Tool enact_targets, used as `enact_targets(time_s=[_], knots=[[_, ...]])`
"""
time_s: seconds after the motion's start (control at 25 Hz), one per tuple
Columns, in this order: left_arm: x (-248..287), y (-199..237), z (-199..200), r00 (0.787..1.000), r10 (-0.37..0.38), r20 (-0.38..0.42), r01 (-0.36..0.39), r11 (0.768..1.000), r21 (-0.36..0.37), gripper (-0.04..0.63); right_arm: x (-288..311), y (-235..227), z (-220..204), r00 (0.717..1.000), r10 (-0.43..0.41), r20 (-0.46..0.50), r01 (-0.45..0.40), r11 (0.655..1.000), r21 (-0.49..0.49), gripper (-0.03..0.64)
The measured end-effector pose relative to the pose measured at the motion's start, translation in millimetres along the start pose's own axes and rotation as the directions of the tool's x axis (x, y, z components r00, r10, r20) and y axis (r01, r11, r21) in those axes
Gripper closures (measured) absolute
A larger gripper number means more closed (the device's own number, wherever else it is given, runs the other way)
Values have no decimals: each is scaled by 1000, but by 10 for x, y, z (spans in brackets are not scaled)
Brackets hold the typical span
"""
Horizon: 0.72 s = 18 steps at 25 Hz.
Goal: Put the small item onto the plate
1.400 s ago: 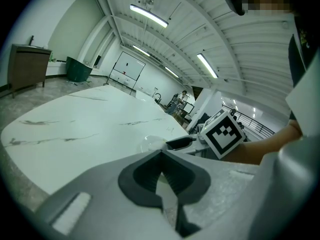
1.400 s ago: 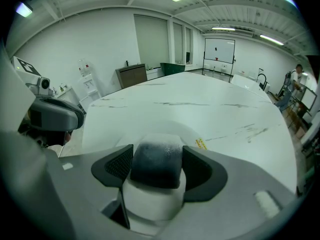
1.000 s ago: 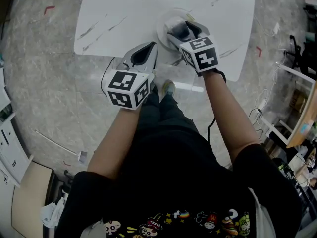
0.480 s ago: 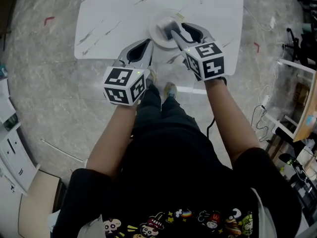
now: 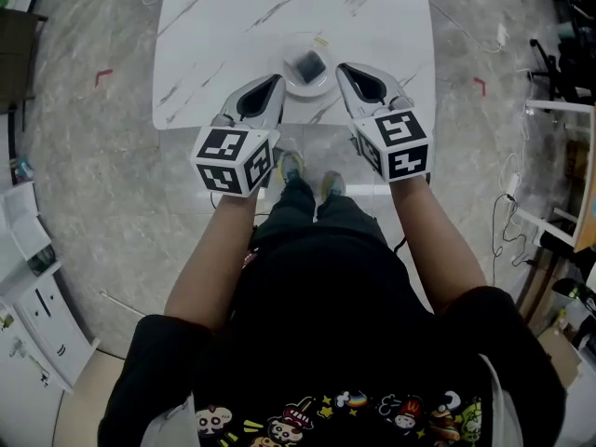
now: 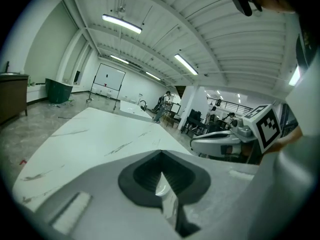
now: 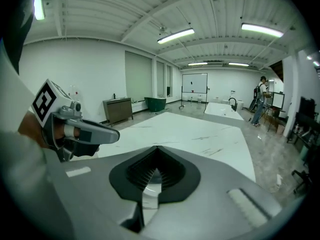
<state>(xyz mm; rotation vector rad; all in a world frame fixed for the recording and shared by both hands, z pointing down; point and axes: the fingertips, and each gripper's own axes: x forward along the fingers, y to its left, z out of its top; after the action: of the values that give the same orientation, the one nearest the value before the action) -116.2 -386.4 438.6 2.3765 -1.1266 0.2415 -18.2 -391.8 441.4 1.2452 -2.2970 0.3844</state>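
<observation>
In the head view a small dark item (image 5: 309,63) lies on a round white plate (image 5: 322,88) near the front edge of the white marble table (image 5: 223,17). My left gripper (image 5: 278,81) hovers just left of the plate, shut and holding nothing. On the plate's right side my right gripper (image 5: 341,67) is also shut and holds nothing. The left gripper view has the shut left gripper (image 6: 160,154) over the table (image 6: 85,134), with the right gripper (image 6: 222,142) beside it. In the right gripper view the shut right gripper (image 7: 156,148) faces the table (image 7: 195,129), left gripper (image 7: 82,131) at its side.
The person's legs and shoes (image 5: 291,166) stand at the table's front edge. Grey stone floor with red tape marks (image 5: 102,75) surrounds the table. White cabinets (image 5: 28,287) sit at the left, cables and racks (image 5: 521,203) at the right. A distant person (image 7: 261,99) stands in the room.
The right gripper has drawn back off the plate toward the right, leaving the dark item lying on it. The left gripper has stayed beside the plate.
</observation>
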Motion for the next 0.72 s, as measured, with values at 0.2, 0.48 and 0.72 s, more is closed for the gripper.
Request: enact_targets(time_s=[0.2, 0.48, 0.72], knots=[[-199, -118, 208, 999, -2, 42, -1, 998, 62, 595, -484, 34, 273, 992, -46, 119, 42, 998, 37, 595], [-449, -147, 330, 988, 32, 149, -50, 991, 122, 595, -797, -59, 303, 971, -138, 198, 126, 990, 71, 595], [-443, -186, 559, 976, 37, 214, -71, 986, 153, 595, -876, -116, 522, 955, -159, 250, 144, 987, 77, 595]])
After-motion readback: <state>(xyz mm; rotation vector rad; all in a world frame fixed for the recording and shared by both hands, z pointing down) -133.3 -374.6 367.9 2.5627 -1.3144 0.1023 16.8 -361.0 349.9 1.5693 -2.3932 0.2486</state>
